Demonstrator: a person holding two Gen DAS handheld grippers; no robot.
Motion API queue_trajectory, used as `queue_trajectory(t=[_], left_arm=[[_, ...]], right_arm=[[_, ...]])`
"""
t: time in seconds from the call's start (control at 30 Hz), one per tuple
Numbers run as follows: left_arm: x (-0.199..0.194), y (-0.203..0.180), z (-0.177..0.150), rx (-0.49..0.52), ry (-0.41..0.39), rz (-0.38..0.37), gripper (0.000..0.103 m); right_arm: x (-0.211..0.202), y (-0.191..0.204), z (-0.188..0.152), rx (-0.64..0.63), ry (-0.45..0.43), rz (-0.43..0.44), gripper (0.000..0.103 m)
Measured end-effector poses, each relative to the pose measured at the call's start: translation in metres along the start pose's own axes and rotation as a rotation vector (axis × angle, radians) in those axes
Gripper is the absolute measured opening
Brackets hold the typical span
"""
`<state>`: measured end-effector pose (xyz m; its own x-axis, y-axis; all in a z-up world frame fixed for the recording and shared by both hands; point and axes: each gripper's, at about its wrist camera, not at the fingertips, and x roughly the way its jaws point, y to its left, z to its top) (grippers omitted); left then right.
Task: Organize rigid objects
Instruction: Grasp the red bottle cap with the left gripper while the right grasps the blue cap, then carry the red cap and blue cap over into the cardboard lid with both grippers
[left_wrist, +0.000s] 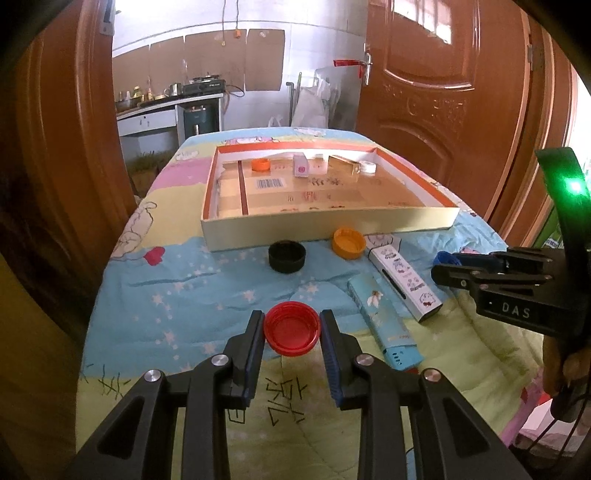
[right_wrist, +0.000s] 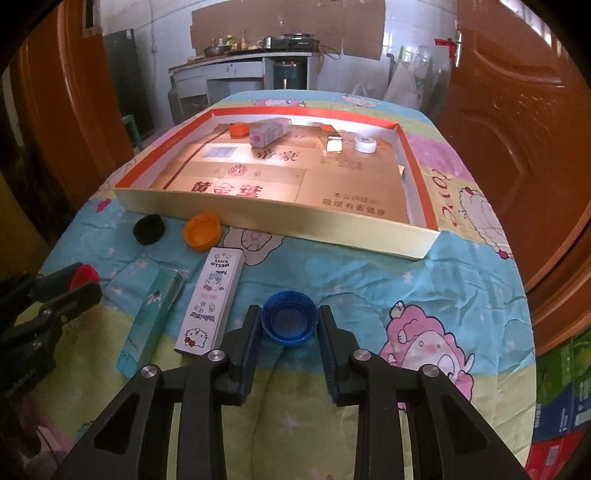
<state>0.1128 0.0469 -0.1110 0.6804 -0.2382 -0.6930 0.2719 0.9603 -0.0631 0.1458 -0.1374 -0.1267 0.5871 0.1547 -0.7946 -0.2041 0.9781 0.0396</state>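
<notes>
My left gripper (left_wrist: 291, 318) is shut on a red bottle cap (left_wrist: 291, 332) that lies open side up on the quilt, with a pad against each side. My right gripper (right_wrist: 289, 312) is shut the same way on a blue cap (right_wrist: 289, 325). In the left wrist view the right gripper (left_wrist: 448, 267) shows at the right edge with the blue cap (left_wrist: 445, 257) at its tip. Beyond both lies a shallow cardboard tray (left_wrist: 325, 226) holding an orange cap (left_wrist: 260, 164), a small white box (left_wrist: 300, 167), a gold box (left_wrist: 344, 167) and a white roll (left_wrist: 368, 167).
On the quilt in front of the tray lie a black cap (left_wrist: 287, 256), an orange cap (left_wrist: 349, 243), a white cartoon-printed box (left_wrist: 406, 282) and a teal box (left_wrist: 384, 325). Brown doors flank the bed. A hand (left_wrist: 565, 365) holds the right gripper's handle.
</notes>
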Motion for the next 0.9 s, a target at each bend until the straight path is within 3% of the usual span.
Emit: queue_trajectory(t=[0.9], left_arm=[[-0.004,0.002,0.037,-0.034,-0.037,0.04,0.03]], right_arm=[[-0.029,-0.004,0.019,0.023,-0.088,0.044,0.03]])
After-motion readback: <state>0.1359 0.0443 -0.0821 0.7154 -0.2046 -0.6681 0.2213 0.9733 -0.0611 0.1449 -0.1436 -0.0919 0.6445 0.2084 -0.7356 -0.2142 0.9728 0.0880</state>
